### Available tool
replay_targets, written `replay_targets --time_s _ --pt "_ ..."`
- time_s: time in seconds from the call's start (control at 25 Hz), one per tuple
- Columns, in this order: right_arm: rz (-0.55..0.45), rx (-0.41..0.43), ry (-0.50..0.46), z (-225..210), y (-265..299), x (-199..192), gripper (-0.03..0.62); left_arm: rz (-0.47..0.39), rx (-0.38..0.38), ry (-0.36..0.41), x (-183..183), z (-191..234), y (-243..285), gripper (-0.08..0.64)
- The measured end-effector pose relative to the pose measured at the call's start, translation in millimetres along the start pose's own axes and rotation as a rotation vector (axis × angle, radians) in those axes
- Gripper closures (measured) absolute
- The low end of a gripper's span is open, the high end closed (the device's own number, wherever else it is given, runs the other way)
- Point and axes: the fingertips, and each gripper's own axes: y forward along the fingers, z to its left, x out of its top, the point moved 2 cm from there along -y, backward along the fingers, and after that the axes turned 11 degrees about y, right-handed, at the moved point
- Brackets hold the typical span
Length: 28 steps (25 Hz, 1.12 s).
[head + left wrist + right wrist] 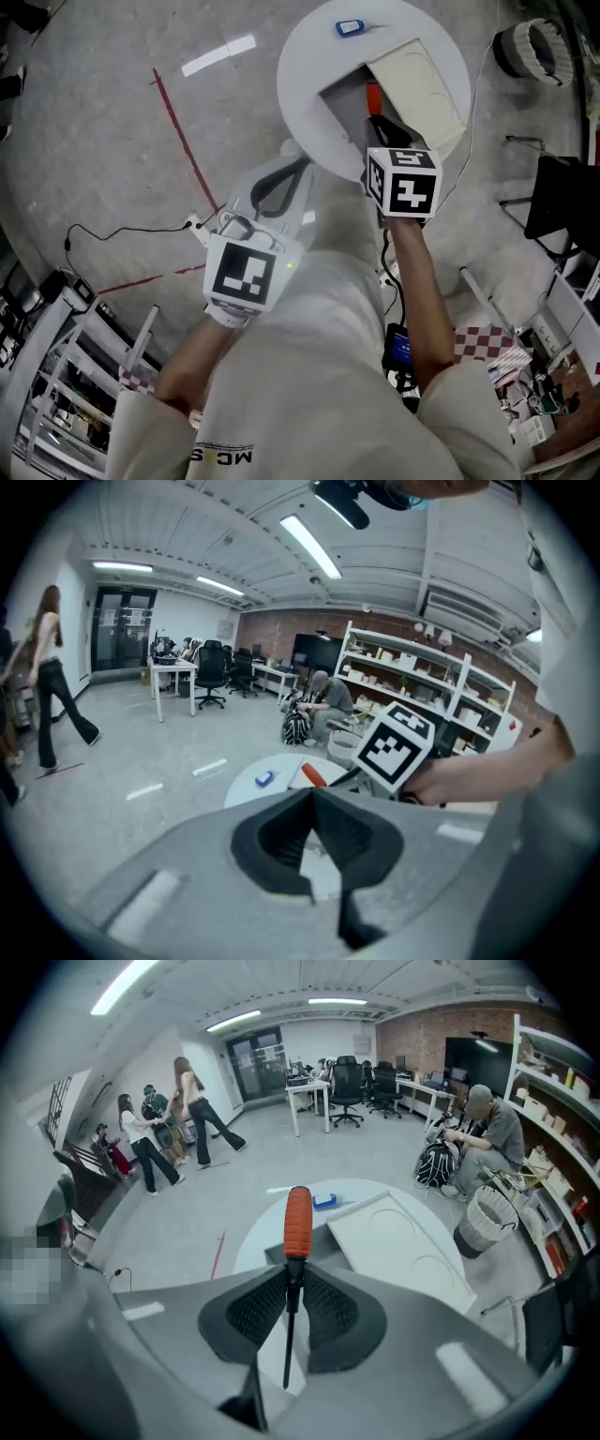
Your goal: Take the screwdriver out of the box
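Two grippers are seen over the round white table (309, 66): the screwdriver (297, 1222) is clamped by its thin shaft in the right gripper (292, 1274), orange handle pointing outward above the open box (417, 80), while the left gripper (314, 794) is seemingly closed on nothing, tips together.

Box (339, 101) on table (302, 52), lid (424, 80) beside it — screwdriver (297, 1224) above
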Motion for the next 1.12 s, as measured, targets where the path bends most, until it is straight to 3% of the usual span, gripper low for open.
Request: replay_targets --time_s 0.52,1.12 --pt "-0.181 0.024 0.057 35 -122 29 0.534 -0.09 0.001 0.087 54 2 -59 0.56" --pt "-0.499 0.082 0.049 58 -252 55 0.534 -0.196 0.014 0.139 103 -4 -108 0.56"
